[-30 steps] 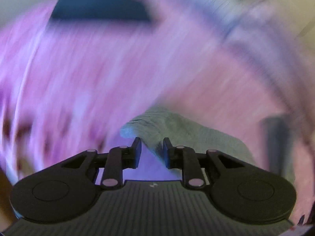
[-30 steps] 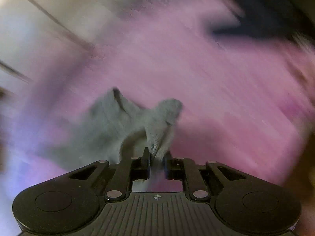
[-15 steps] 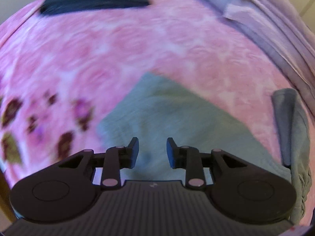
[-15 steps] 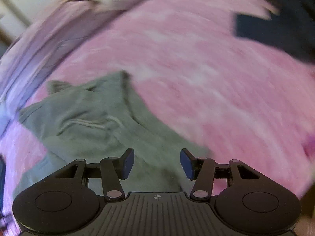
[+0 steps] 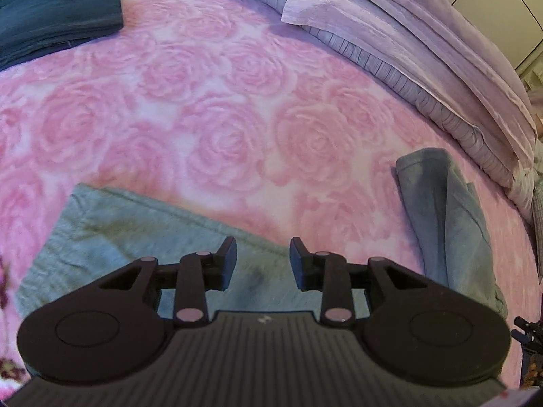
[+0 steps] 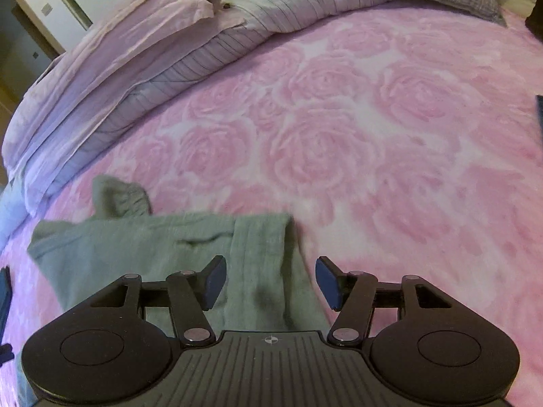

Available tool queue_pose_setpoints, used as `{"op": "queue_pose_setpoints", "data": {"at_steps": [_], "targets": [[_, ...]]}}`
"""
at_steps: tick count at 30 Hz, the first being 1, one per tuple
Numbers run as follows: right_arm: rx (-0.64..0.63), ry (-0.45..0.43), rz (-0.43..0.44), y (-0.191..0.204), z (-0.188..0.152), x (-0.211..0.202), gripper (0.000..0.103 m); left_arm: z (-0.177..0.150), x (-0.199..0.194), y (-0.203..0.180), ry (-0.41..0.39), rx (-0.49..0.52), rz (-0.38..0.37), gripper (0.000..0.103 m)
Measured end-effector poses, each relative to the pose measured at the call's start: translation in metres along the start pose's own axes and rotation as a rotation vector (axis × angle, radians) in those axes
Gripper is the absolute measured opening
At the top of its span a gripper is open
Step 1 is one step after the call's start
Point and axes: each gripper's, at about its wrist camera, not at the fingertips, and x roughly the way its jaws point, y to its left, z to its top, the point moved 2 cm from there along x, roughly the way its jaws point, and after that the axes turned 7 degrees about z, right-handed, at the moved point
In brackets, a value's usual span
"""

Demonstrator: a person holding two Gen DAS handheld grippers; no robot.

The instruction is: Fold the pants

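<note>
The grey pants [image 5: 135,234] lie spread on the bed, under and just ahead of both sets of jaws. In the left wrist view a flat grey panel with a stitched edge runs from well left of the jaws to beneath them, and a second grey fold stands up as a narrow ridge far off to the right of the jaws. In the right wrist view the pants [image 6: 152,251] fill the space below and left of the jaws, with a doubled strip of cloth running straight between them and a gathered, puckered end sticking up beyond, to the left. The left gripper [image 5: 263,259] has its jaws a modest way apart, having just been opening, and the cloth lies below the gap with neither pad pressing on it. The right gripper [image 6: 269,283] has its jaws set wide, also just opened further; the grey strip sits between them but they have let it go and hold nothing. Under the pants is a pink blanket [image 5: 237,108] patterned with roses, covering the bed ahead of both jaws. Farther ahead, a lilac quilt [image 6: 112,57] with a striped underside is heaped along the bed's edge. A folded dark garment [image 5: 57,17] rests far ahead and left of the left jaws.
</note>
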Motion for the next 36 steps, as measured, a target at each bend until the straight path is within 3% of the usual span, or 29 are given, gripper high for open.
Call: {"op": "queue_pose_setpoints", "data": {"at_steps": [4,5,6,8,10,12,18,22,25,30,32,36], "targets": [[0.036,0.042,0.012,-0.015,0.011,0.039,0.051,-0.002,0.013,-0.013,0.001,0.000,0.025,0.029],[0.043,0.047,0.041,-0.017,0.012,0.046,0.036,-0.003,0.015,-0.016,0.001,-0.002,0.034,0.029],[0.023,0.051,0.043,-0.015,0.013,0.051,0.030,-0.004,0.017,-0.020,0.003,-0.006,0.038,0.029],[-0.060,0.020,0.025,-0.008,0.014,0.043,0.003,-0.006,0.023,-0.032,0.011,-0.007,0.046,0.029],[-0.016,-0.051,0.057,-0.017,0.019,0.015,0.002,-0.007,0.028,-0.049,0.018,-0.001,0.048,0.029],[0.039,-0.148,0.038,-0.030,0.024,-0.021,0.002,-0.007,0.034,-0.071,0.025,0.018,0.026,0.029],[0.269,-0.380,-0.252,-0.109,0.032,-0.108,0.002,-0.010,0.063,-0.163,0.056,0.184,-0.095,0.030],[0.301,-0.321,-0.264,-0.133,0.030,-0.102,0.002,-0.018,0.088,-0.215,0.105,0.218,-0.200,0.055],[0.267,-0.305,-0.281,-0.129,0.033,-0.092,0.003,-0.016,0.107,-0.233,0.139,0.167,-0.263,0.059],[0.298,-0.303,-0.277,-0.134,0.029,-0.086,0.003,-0.007,0.128,-0.238,0.196,-0.034,-0.415,0.057],[0.312,-0.302,-0.277,-0.133,0.028,-0.089,0.003,-0.008,0.125,-0.245,0.163,-0.005,-0.433,0.053],[0.304,-0.294,-0.294,-0.129,0.032,-0.088,0.003,-0.020,0.117,-0.258,0.117,0.181,-0.401,0.053]]}}
